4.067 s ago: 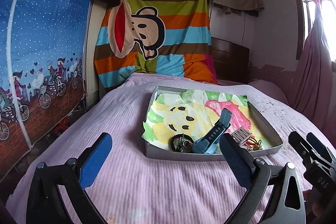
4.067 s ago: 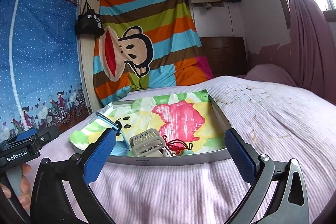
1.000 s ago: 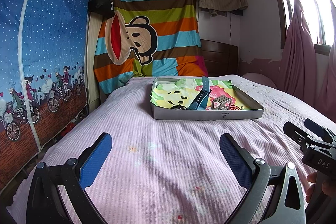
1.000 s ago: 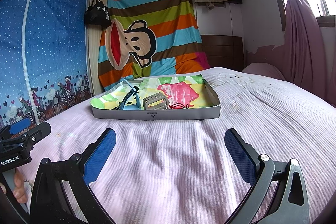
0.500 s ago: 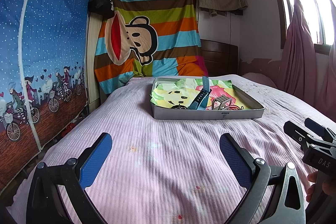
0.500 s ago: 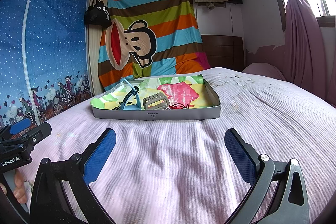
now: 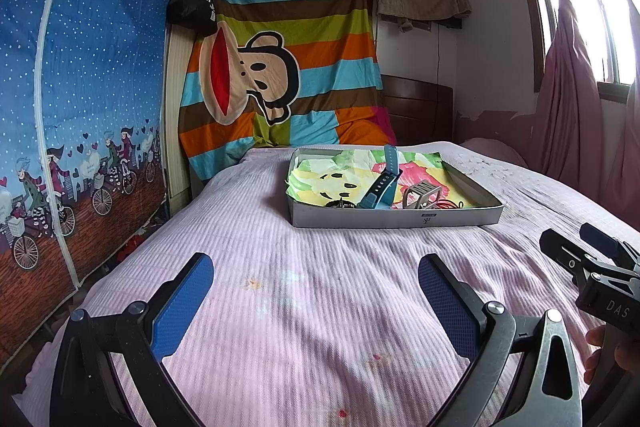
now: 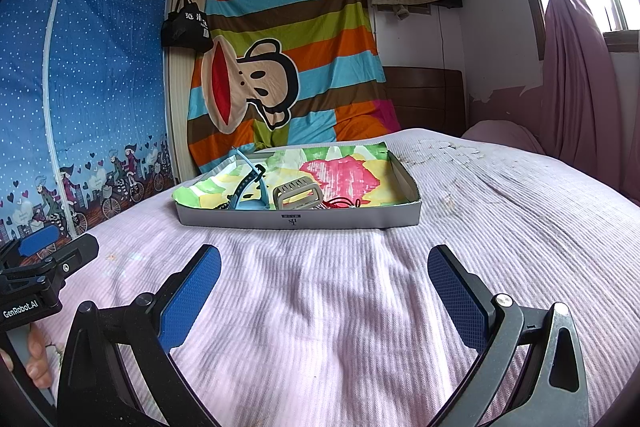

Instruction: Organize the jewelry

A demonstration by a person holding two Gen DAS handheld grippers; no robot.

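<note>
A shallow grey tray [image 7: 396, 218] [image 8: 344, 219] lined with a bright cartoon cloth lies on the pink bedspread, well ahead of both grippers. Inside it a blue watch [image 7: 382, 185] [image 8: 246, 187] leans upright, a grey strap piece [image 7: 422, 195] [image 8: 298, 194] sits beside it, a dark bracelet [image 7: 340, 203] lies at the front, and a red cord [image 7: 452, 203] [image 8: 344, 203] rests to the right. My left gripper [image 7: 316, 301] hovers open and empty over the bed. My right gripper [image 8: 324, 293] is likewise open and empty, also seen from the left wrist view [image 7: 588, 259].
A blue printed wardrobe [image 7: 76, 99] stands along the bed's left side. A striped monkey blanket [image 7: 288, 67] hangs on the back wall next to a dark headboard [image 7: 420, 111]. Pink curtains [image 7: 576, 107] and a window are at right. A hand [image 8: 38, 355] holds the left gripper's handle.
Since about four seconds ago both grippers pulled back from the tray toward the near end of the bed. In the last second nothing visibly moved.
</note>
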